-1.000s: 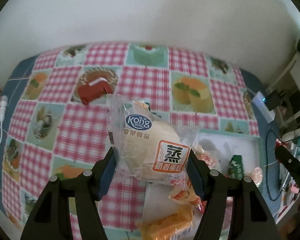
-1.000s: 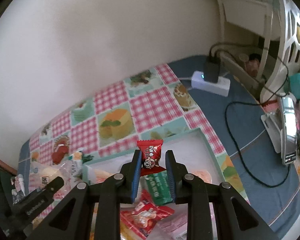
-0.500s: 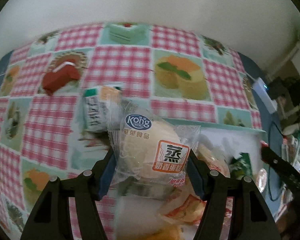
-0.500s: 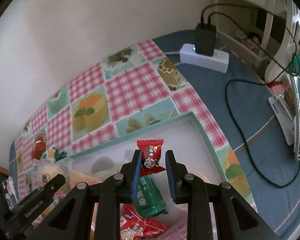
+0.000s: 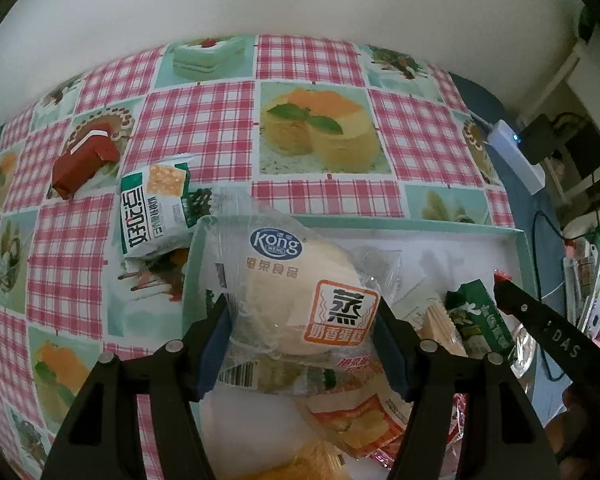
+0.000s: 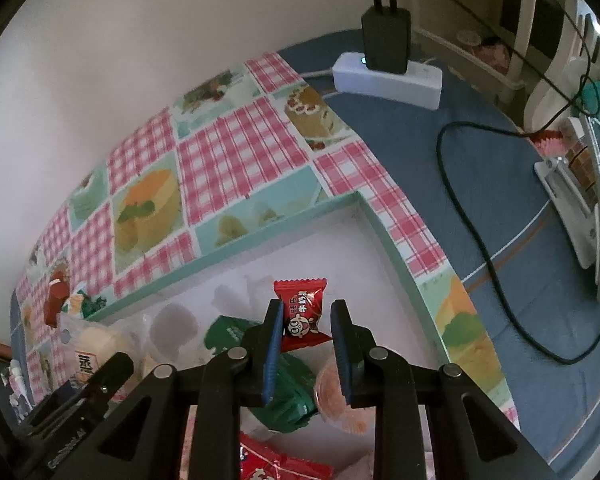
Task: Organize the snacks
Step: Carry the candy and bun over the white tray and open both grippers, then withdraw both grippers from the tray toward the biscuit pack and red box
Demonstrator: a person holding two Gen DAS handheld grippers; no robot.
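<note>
The big shallow box (image 5: pixel 516 248) with the mint-green rim and white floor fills the lower half of both views, resting on the bench (image 5: pixel 204 120) under its pink-check cloth printed with cakes. Snacks already crowd its lower part, so the step in hand looks like setting two more inside.

The left hand-held gripper (image 5: pixel 302 344) is partly open around a bagged steamed cake (image 5: pixel 296 304), its blue pads pressing the bag's sides, at centre of the left view over the box's left edge. To do this well, I would carry it further over the white floor before letting go, since part of the bag hangs over the rim, and lower it close so the soft bun does not tumble onto the packets beneath.

The right hand-held gripper (image 6: pixel 306 336) is closed as far as it goes on a small red candy (image 6: pixel 302 314), low centre of the right view, above bare floor in the box's upper area. That free patch seems the sensible landing spot; a light wrapper can cling to a pad, so a low release is safer.

Writing: the cake bag shows a blue oval "Kong WENG", the characters 港荣食品, and an orange panel with 蒸 above 奶香蛋糕. The candy reads 旺仔牛奶糖, as far as I can tell. A green-and-white cracker pack (image 5: pixel 154 208) lies outside the box at left; its print is too skewed to read. The gripper arm at lower right of the left view shows letters "DAS".
</note>
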